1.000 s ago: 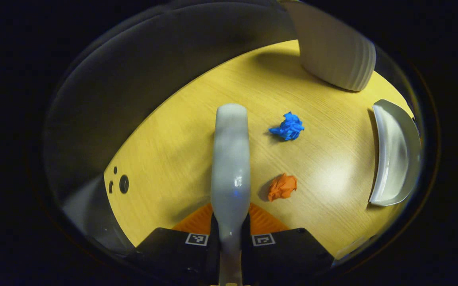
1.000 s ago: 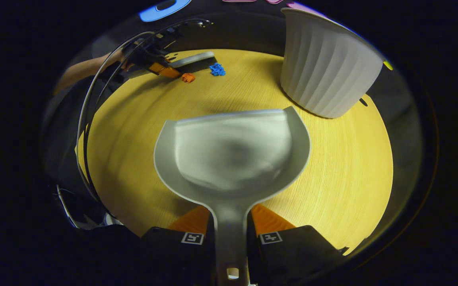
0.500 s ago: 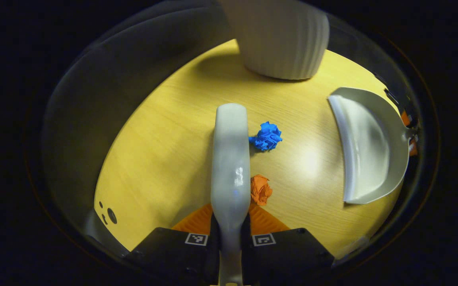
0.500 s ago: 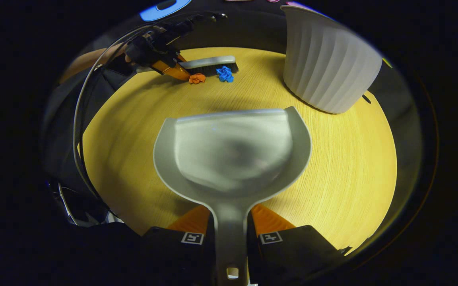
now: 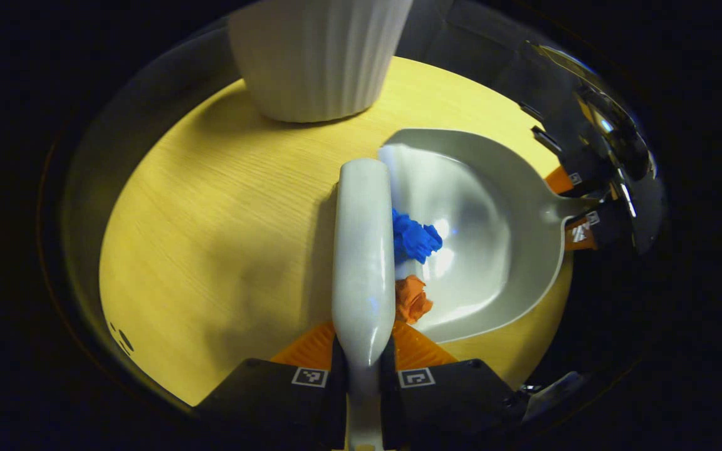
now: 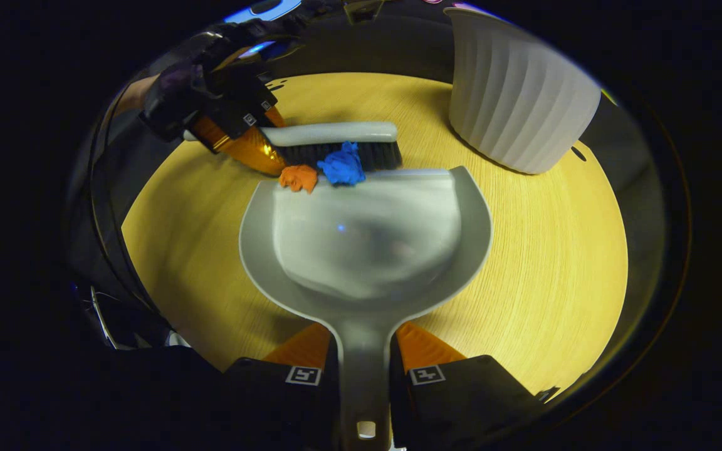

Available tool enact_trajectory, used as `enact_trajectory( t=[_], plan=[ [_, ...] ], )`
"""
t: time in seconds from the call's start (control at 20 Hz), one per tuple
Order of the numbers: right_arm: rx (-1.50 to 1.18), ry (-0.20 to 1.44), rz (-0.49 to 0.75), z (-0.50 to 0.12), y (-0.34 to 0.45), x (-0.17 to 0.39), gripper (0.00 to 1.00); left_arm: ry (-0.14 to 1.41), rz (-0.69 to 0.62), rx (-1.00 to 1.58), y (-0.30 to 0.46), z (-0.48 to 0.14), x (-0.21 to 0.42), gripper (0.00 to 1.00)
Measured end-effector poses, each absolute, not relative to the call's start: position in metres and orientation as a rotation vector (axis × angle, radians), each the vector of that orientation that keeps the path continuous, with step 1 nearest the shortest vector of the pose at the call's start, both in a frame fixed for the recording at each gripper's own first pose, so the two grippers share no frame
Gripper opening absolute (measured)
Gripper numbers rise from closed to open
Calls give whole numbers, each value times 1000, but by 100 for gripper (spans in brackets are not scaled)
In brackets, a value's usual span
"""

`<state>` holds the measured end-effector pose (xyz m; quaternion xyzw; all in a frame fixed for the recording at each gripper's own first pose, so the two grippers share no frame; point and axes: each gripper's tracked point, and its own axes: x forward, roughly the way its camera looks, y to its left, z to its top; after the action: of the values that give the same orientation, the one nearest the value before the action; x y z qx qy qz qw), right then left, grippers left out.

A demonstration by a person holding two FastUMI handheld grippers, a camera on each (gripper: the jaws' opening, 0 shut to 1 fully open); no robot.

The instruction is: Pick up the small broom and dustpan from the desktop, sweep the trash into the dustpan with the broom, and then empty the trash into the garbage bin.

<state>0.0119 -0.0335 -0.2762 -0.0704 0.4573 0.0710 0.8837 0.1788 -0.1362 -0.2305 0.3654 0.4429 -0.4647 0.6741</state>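
Where held, broom (image 5: pixel 362 250) between gripper (image 5: pixel 362 357) fingers

Broom (image 6: pixel 329 133) – pale grey back, black bristles. Dustpan (image 6: pixel 361 244) – light grey, glossy inside with white glare spots. One paper ball (image 5: pixel 415 238) bright blue, other paper ball (image 5: pixel 412 299) orange. Garbage bin (image 6: pixel 517 100) white with vertical ribs. Desktop (image 5: pixel 223 238) yellow-tan wood with fine straight grain. Small black-and-white square markers (image 5: pixel 309 376) on black gripper body.

bin (image 5: pixel 317 56) top cut off, broom (image 5: pixel 363 250) hiding its bristles
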Motion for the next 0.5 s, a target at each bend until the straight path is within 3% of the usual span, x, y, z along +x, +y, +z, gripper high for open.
enact_trajectory(
  t=[0.2,0.45,0.5],
  plan=[
    [-126,935,131,-277,-32,11,36,1018,-1053,727,-140,-223,151,27],
    [-129,912,88,-273,-35,14,36,932,-839,519,-122,-204,139,26],
    [-109,909,79,-269,-34,12,41,918,-786,449,-116,-199,133,27]
  ],
)
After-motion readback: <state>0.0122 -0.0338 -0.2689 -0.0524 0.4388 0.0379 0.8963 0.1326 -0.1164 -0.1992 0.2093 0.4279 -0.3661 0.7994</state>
